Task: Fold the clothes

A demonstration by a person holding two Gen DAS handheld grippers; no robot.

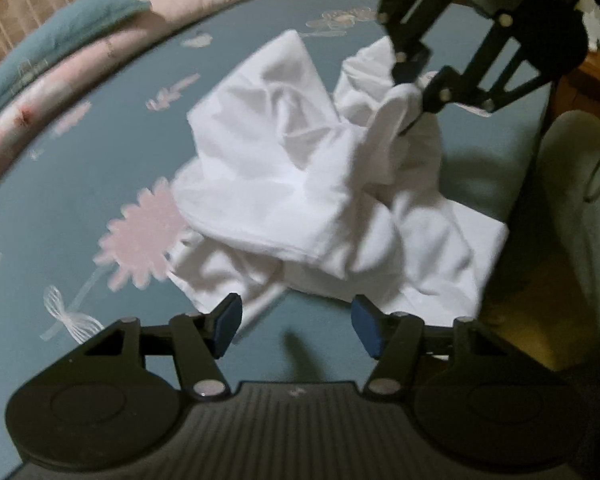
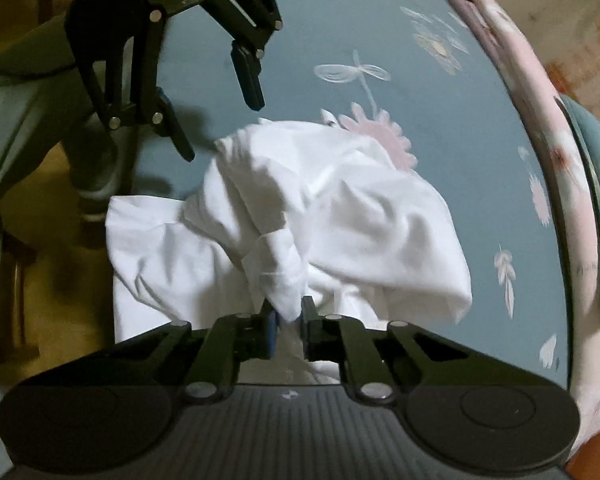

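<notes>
A crumpled white garment [image 1: 300,184] lies in a loose heap on the blue flowered bedsheet [image 1: 80,184]. In the left wrist view my left gripper [image 1: 296,330] hovers open at the garment's near edge, its blue pads [image 1: 226,330] apart with only sheet between them. Across the heap my right gripper [image 1: 414,92] pinches a raised fold of the cloth. In the right wrist view my right gripper [image 2: 290,320] is shut on that bunched white fold, which rises from the garment [image 2: 360,216]. Above the far side of the heap hangs my left gripper [image 2: 220,124], open.
A pink and teal pillow or rolled quilt [image 1: 60,60] runs along the bed's far side, seen also as a pink border [image 2: 556,168]. The bed's edge [image 1: 520,200] drops to a yellowish floor [image 1: 540,320], where a pale chair-like object [image 1: 580,184] stands.
</notes>
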